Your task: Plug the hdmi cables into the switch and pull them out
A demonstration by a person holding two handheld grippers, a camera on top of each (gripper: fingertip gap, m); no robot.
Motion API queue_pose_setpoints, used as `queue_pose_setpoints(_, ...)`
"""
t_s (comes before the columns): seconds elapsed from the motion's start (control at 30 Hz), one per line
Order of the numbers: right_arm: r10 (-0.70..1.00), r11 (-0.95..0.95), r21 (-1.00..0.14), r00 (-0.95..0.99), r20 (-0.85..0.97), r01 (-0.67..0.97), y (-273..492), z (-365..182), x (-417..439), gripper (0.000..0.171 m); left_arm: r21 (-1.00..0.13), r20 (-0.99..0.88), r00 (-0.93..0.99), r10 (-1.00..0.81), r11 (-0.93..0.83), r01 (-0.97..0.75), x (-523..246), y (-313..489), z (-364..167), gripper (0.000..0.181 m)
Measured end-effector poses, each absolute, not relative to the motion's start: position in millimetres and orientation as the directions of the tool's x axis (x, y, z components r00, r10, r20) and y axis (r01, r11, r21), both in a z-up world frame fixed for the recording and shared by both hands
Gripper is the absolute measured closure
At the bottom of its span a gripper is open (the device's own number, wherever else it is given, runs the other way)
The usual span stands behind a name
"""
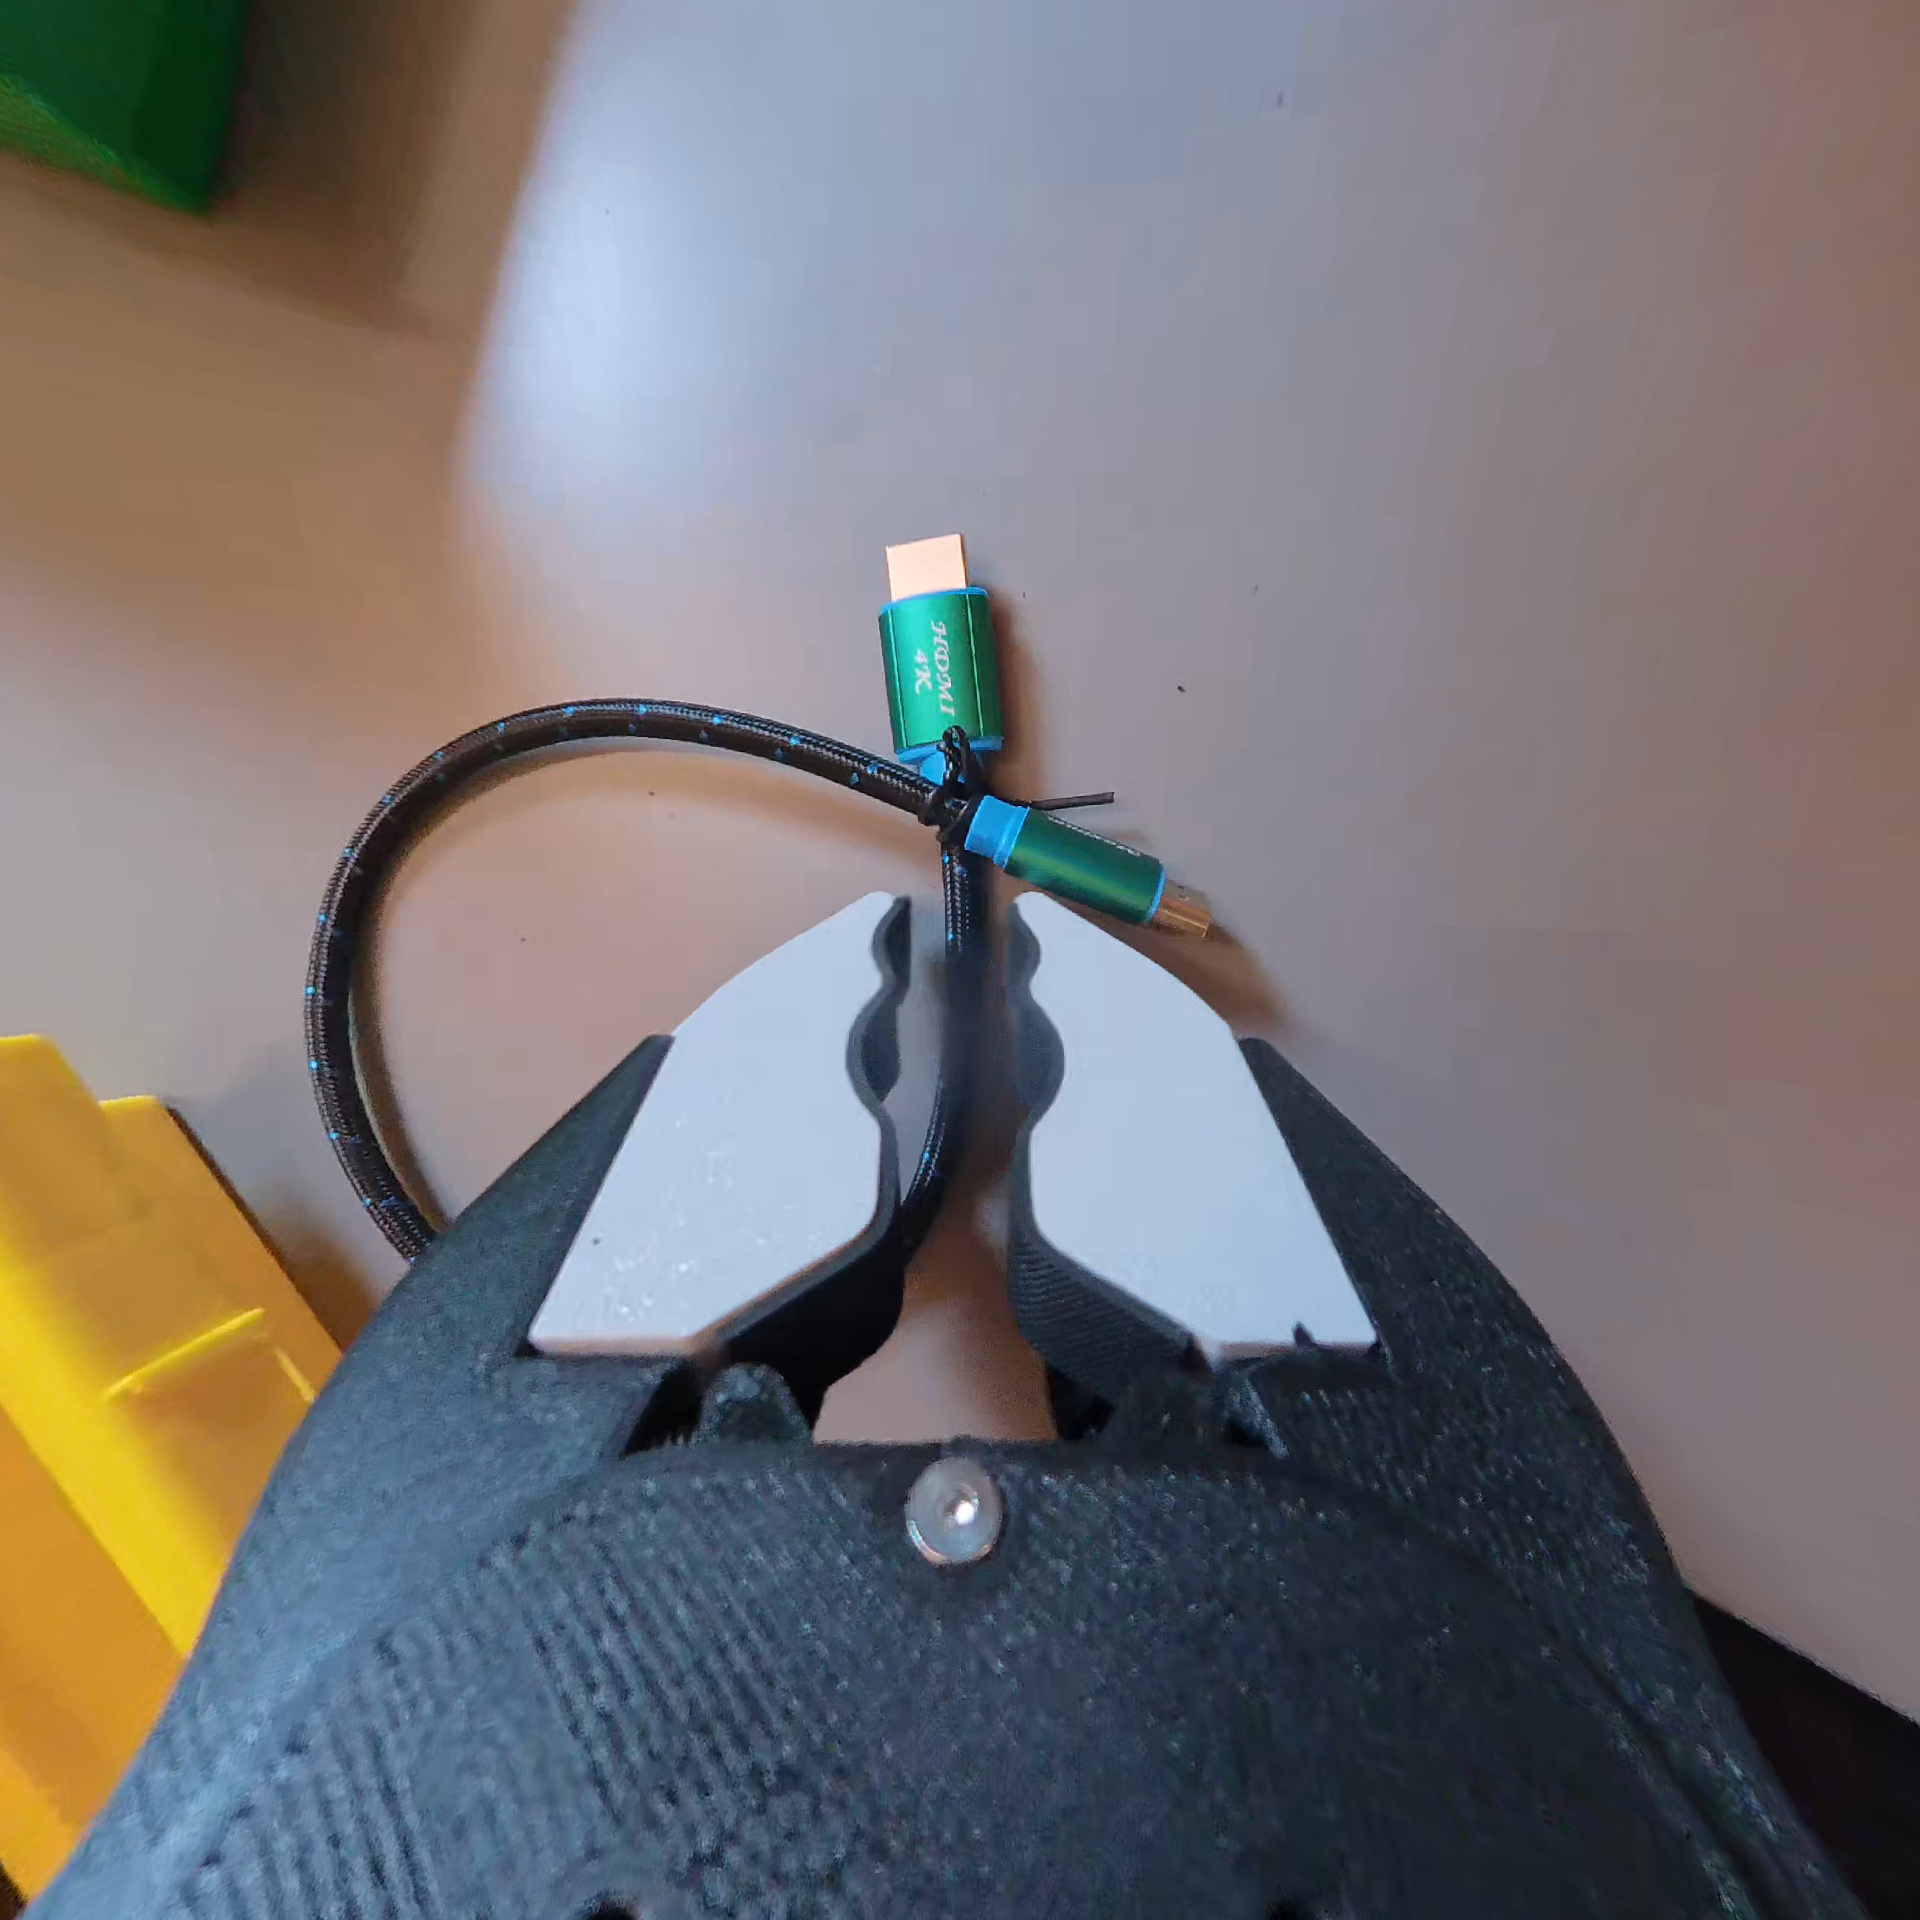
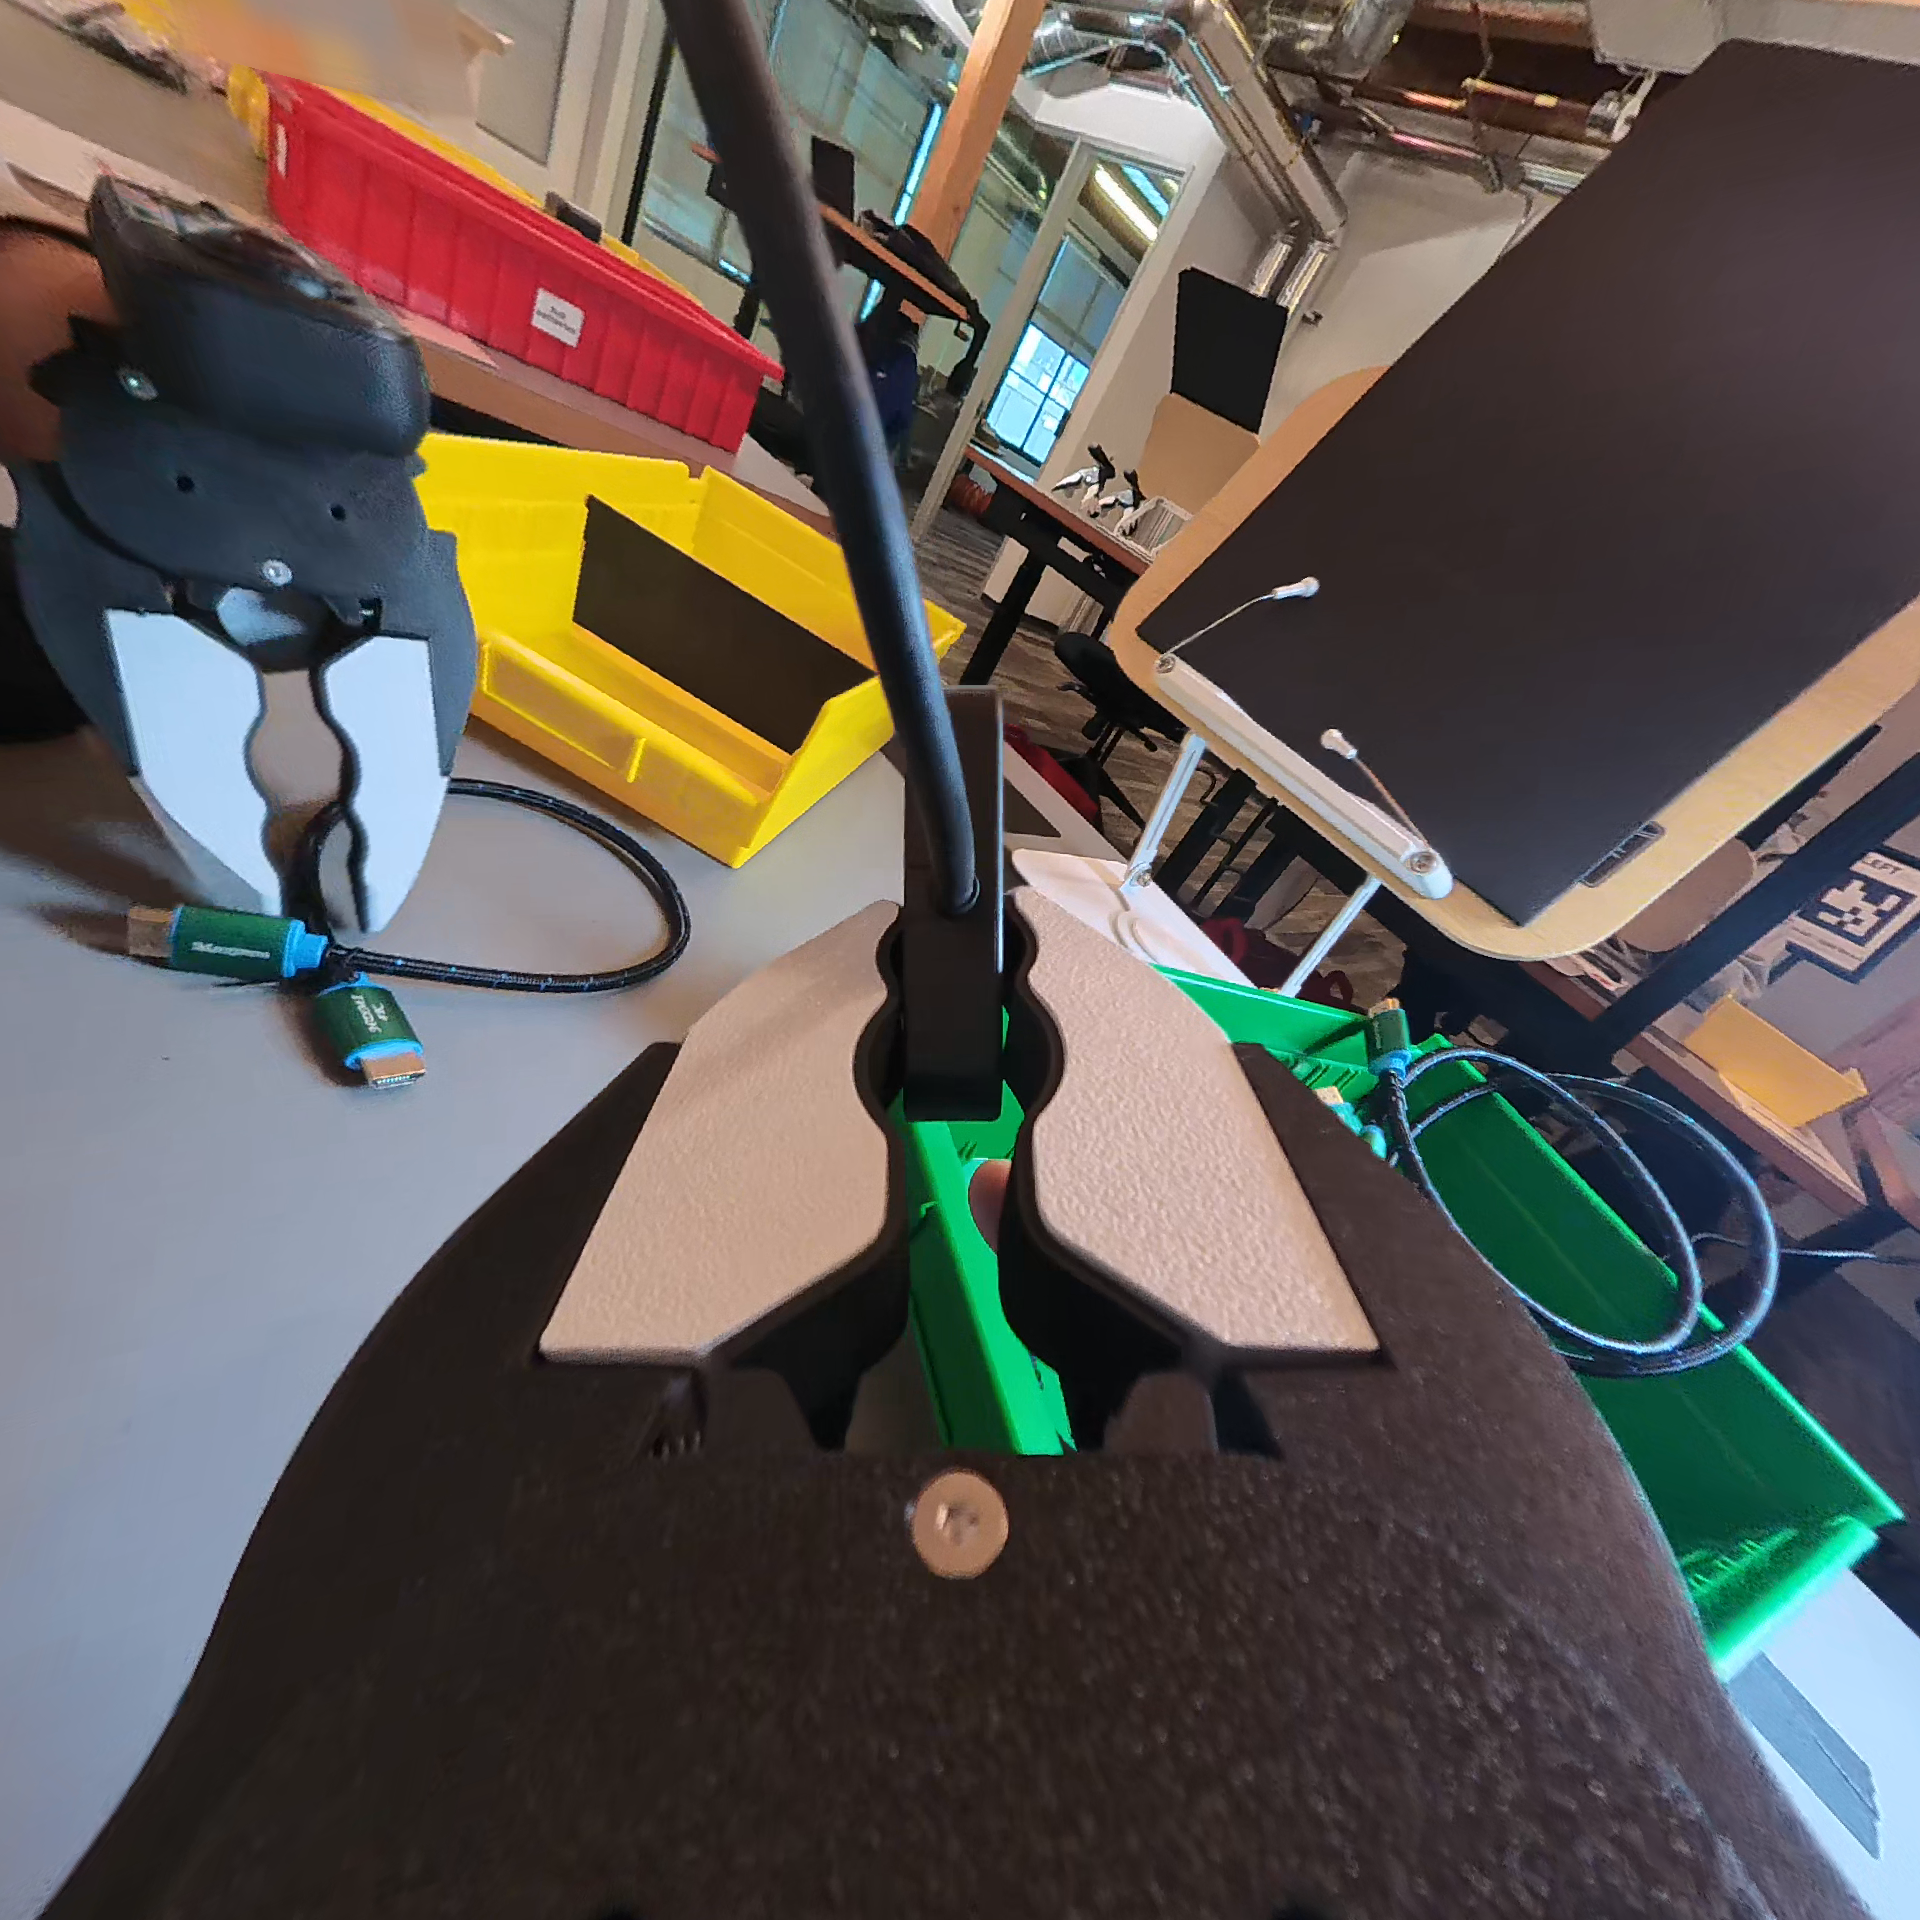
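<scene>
1. Two grippers are seen over a grey table (image 1: 1351, 416). The left gripper (image 1: 958, 914) is held tips-down above a short braided HDMI cable (image 1: 343, 935), its jaws slightly apart with the cord passing between them. Whether the cord is actually pinched cannot be told from either view.
2. Both green plugs of that cable lie on the table just past the left fingertips, bound together with a black tie (image 1: 951, 790). The upper plug (image 1: 935, 665) points away from the gripper; the second plug (image 1: 1091, 868) points off to the right.
3. The cord is looped out to the left and back under the gripper body, near a yellow bin (image 1: 114, 1299).
4. In the right wrist view the right gripper (image 2: 951, 925) is seen clamped on a black connector block (image 2: 951, 997), held upright, with a smooth black cable (image 2: 831, 395) rising from its top and curving away.
5. A green bin (image 2: 1714, 1434) lies directly below and to the right of the right gripper, at the table's edge; more coiled cables (image 2: 1621, 1226) rest in it.
6. Open grey surface is left between the two grippers. The yellow bin (image 2: 665, 665) and a red bin (image 2: 499, 281) stand behind the left gripper (image 2: 312, 914).
</scene>
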State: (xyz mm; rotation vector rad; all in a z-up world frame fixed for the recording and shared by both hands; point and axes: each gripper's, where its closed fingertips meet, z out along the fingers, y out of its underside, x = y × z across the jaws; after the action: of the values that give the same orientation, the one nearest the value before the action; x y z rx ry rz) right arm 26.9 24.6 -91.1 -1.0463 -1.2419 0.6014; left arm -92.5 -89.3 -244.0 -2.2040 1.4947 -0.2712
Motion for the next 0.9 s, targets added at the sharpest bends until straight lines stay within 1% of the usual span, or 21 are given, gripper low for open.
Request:
queue_pose_setpoints(0.07, 0.839, 0.453, -0.875, 0.25, 0.483, 0.171, 22, -94, 25, 0.157, -0.498, -0.09, 0.394, -0.915, -0.301, -0.813, -89, -88, -246, 0.155)
queue_pose_setpoints(0.13, 0.837, 0.469, -0.867, 0.228, 0.497, 0.168, 19, -96, 24, 0.157, -0.531, -0.09, 0.385, -0.919, -0.283, -0.799, -81, -86, -246, 0.156)
queue_pose_setpoints(0.2, 0.838, 0.48, -0.863, 0.207, 0.504, 0.16, 16, -98, 23, 0.157, -0.554, -0.096, 0.37, -0.924, -0.26, -0.791, -72, -84, -246, 0.161)
queue_pose_setpoints(0.27, 0.831, 0.5, -0.851, 0.19, 0.524, 0.162, 14, -100, 23, 0.157, -0.563, -0.132, 0.35, -0.927, -0.221, -0.796, -67, -79, -247, 0.173)
queue_pose_setpoints(0.37, 0.8, 0.549, -0.817, 0.169, 0.575, 0.177, 10, -103, 22, 0.156, -0.571, -0.171, 0.36, -0.917, -0.206, -0.795, -65, -71, -246, 0.174)
queue_pose_setpoints(0.43, 0.767, 0.592, -0.78, 0.154, 0.623, 0.203, 8, -106, 20, 0.156, -0.6, -0.174, 0.385, -0.906, -0.213, -0.771, -67, -64, -239, 0.174)
queue_pose_setpoints(0.57, 0.656, 0.698, -0.651, 0.099, 0.748, 0.298, 3, -120, 14, 0.156, -0.682, -0.146, 0.471, -0.87, -0.257, -0.685, -82, -40, -204, 0.174)
queue_pose_setpoints(0.67, 0.563, 0.755, -0.532, 0.036, 0.826, 0.384, 4, -137, 9, 0.156, -0.724, -0.112, 0.487, -0.866, -0.265, -0.637, -86, -29, -180, 0.175)
queue_pose_setpoints(0.77, 0.468, 0.793, -0.399, -0.041, 0.883, 0.461, 7, -155, 6, 0.156, -0.728, -0.094, 0.46, -0.883, -0.254, -0.636, -79, -31, -175, 0.174)
queue_pose_setpoints(0.9, 0.396, 0.817, -0.285, -0.128, 0.91, 0.501, 5, -176, -1, 0.156, -0.706, -0.085, 0.441, -0.894, -0.258, -0.659, -73, -40, -186, 0.174)
